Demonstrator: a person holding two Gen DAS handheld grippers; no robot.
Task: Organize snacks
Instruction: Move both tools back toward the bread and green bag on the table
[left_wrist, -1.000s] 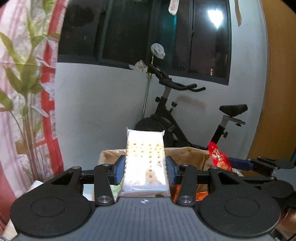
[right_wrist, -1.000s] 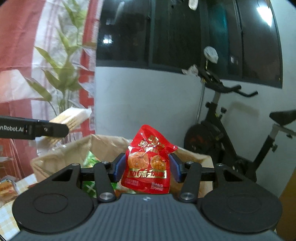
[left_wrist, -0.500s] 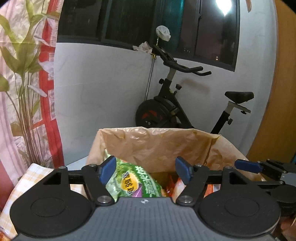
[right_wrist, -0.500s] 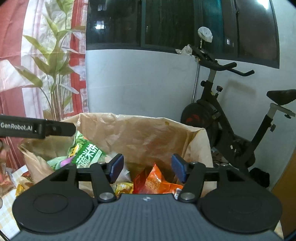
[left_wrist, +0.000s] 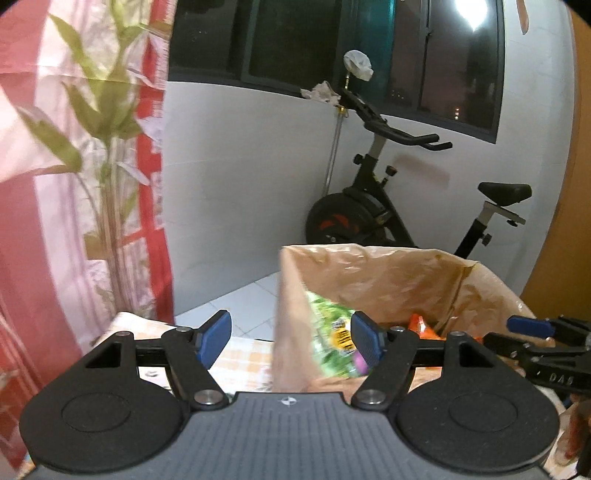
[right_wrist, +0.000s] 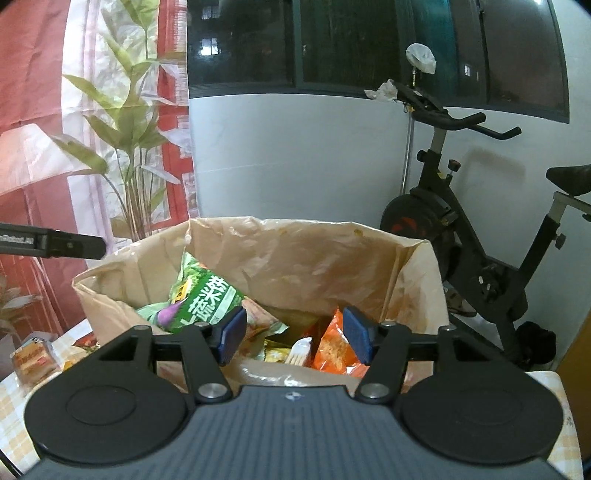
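While the left gripper (left_wrist: 291, 340) stands open and empty at the near left wall of the brown bag (left_wrist: 388, 273), steer clear of it. From the right view, the right gripper (right_wrist: 295, 338) gapes empty above bagged snacks (right_wrist: 207, 299); more wait on the table (right_wrist: 14, 391), left.

Left gripper (left_wrist: 291, 336) jaws apart, nothing held; they have just been opening. Brown paper bag (left_wrist: 399, 273) corner between them, green snack packet (left_wrist: 328, 332) inside. Right gripper (left_wrist: 532, 328) at right edge. Exercise bike (left_wrist: 384, 199) behind.
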